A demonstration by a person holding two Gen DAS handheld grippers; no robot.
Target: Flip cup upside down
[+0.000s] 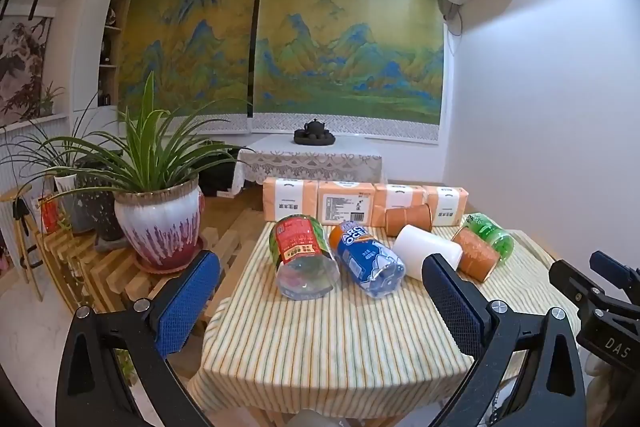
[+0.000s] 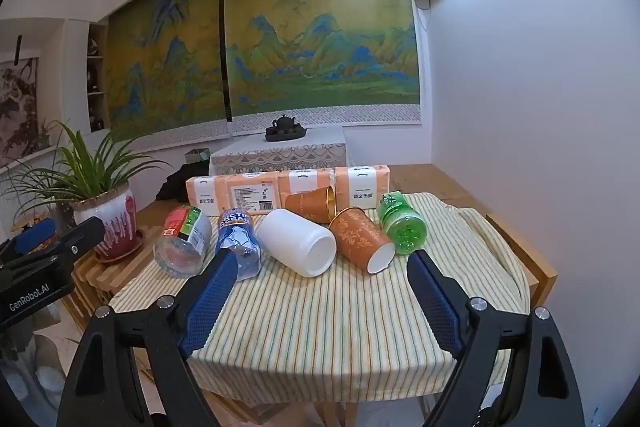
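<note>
Left tongs [image 1: 320,291] and right tongs [image 2: 318,291]: both spread wide, empty, hovering at the near edge of the table [image 2: 320,331].

Task cups: an orange paper cup [image 2: 362,241] lies on its side at about 1 o'clock from the right tongs, white base toward the camera. A second orange cup [image 2: 310,203] lies behind it against the tissue packs [image 2: 288,189].

Risks, as I judge them:
- The near cup lies close between the white jar [image 2: 298,241] and the green bottle [image 2: 402,227]; a wide approach may knock either rolling.
- Thin paper wall; a hard squeeze would crush it.
- The striped cloth is loose and could drag.
</note>
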